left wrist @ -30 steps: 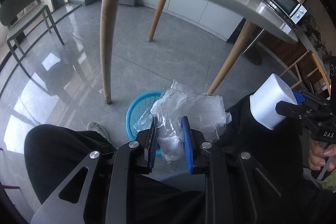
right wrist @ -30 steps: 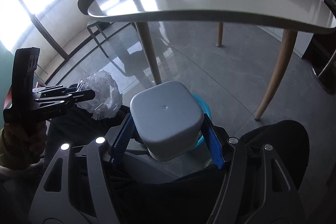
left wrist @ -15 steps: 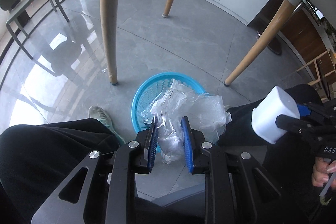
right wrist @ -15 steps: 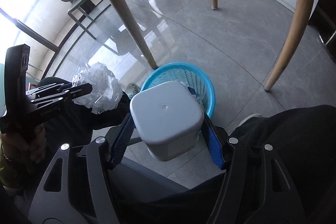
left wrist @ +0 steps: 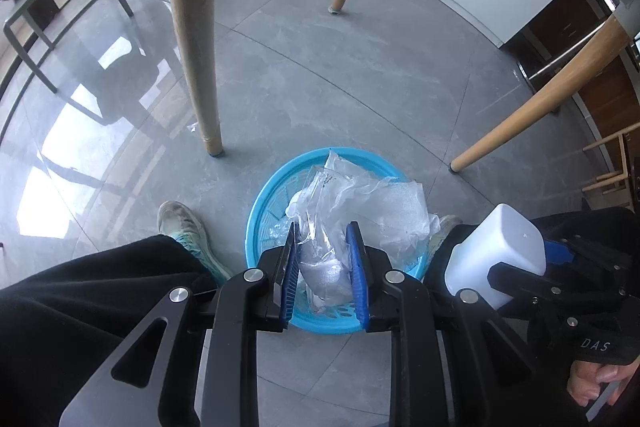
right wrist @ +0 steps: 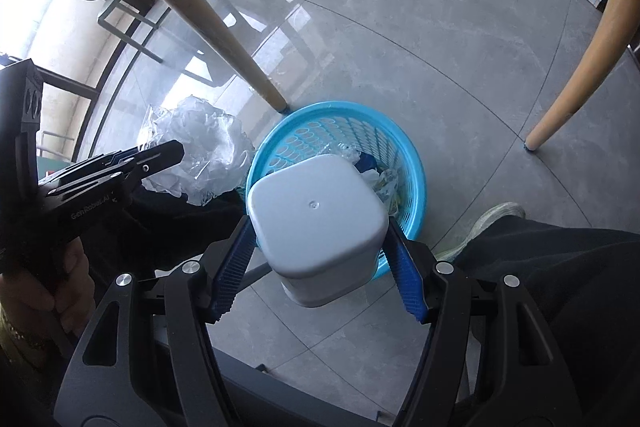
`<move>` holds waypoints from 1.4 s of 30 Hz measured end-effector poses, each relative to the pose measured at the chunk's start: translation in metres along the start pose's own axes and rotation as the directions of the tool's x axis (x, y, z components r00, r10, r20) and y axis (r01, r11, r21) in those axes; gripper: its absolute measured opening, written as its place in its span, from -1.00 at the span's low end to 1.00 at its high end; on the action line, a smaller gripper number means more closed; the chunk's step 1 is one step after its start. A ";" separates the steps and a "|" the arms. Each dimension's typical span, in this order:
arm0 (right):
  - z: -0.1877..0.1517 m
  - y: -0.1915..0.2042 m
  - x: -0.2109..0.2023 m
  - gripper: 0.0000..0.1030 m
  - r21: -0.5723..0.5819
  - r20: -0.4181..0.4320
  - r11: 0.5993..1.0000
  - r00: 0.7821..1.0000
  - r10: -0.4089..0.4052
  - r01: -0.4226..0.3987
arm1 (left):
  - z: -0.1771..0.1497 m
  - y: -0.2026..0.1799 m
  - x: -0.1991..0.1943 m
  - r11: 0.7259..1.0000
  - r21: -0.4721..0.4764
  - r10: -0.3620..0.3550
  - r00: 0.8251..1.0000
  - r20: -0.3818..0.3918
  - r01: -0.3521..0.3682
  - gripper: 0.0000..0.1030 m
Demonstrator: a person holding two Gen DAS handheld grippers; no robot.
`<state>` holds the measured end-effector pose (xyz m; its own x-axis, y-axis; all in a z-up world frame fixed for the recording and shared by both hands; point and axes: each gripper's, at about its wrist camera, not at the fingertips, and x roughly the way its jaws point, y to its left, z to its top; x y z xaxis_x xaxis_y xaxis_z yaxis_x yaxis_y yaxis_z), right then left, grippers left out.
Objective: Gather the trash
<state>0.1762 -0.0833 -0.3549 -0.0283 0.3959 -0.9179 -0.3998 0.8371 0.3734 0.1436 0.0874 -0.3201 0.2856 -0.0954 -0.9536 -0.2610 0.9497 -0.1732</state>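
1. Left wrist view looks steeply down on a blue plastic basket (left wrist: 256, 227) standing on grey floor tiles (left wrist: 360, 87), near the foot of a wooden table leg (left wrist: 192, 39).
2. Directly above that basket, the left gripper (left wrist: 324, 269) pinches a crumpled clear plastic bag (left wrist: 360, 211) between its blue pads.
3. To the right of the basket, the right gripper (right wrist: 320, 267) clamps a white square plastic container (right wrist: 316, 215), its flat bottom facing the right wrist camera.
4. Inside the basket lie scraps of wrapping (right wrist: 380, 183).
5. Black-trousered legs (left wrist: 80, 307) and a worn sneaker (left wrist: 176, 223) flank the basket.
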 end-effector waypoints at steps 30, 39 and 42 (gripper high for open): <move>-0.008 0.010 -0.029 0.58 -0.081 0.066 0.994 0.996 -0.066 0.071 | -0.015 0.003 -0.051 1.000 0.022 -0.022 0.997 0.068 0.020 0.19; -0.029 0.012 -0.065 0.70 -0.111 0.117 0.989 0.990 -0.083 0.096 | -0.039 -0.004 -0.075 0.997 0.067 -0.040 0.995 0.094 0.034 0.46; -0.038 0.014 -0.076 0.73 -0.125 0.125 0.987 0.988 -0.089 0.104 | -0.049 -0.006 -0.077 0.996 0.080 -0.039 0.995 0.089 0.032 0.51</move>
<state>0.1380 -0.1160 -0.2854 0.1216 0.3639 -0.9235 -0.5118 0.8201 0.2558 0.0782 0.0747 -0.2577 0.3764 -0.1055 -0.9204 -0.1768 0.9671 -0.1831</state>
